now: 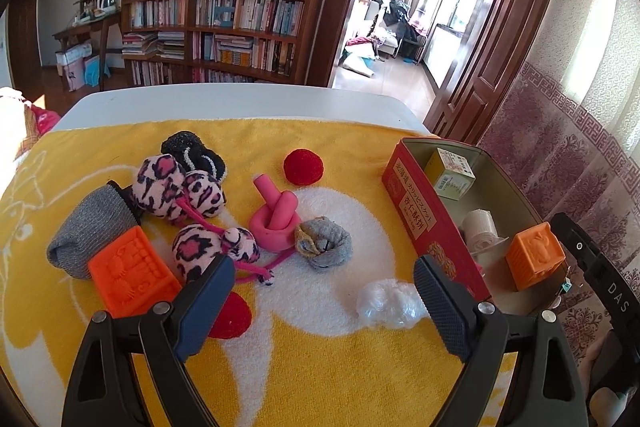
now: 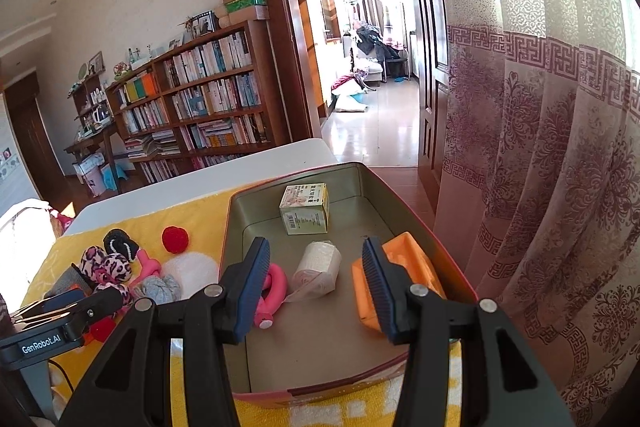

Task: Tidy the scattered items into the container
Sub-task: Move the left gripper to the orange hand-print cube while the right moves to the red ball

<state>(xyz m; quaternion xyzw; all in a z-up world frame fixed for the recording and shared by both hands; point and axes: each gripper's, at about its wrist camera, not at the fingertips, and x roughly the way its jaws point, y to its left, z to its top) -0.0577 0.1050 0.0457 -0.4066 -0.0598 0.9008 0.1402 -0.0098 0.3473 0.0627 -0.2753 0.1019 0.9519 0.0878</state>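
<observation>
A red rectangular tin stands open on a yellow-and-white towel; inside lie 1 small upright carton, 1 white roll on its side, 1 orange embossed block against the right wall and 1 pink looped piece near the left wall. Left of the tin, scattered on the towel: 1 pink knotted tube; 2 red pompoms, 1 far, 1 near; a grey balled sock; crumpled clear plastic; pink leopard-print plush balls; a black knitted bundle; a grey knitted roll; 1 orange embossed block touching it.
</observation>
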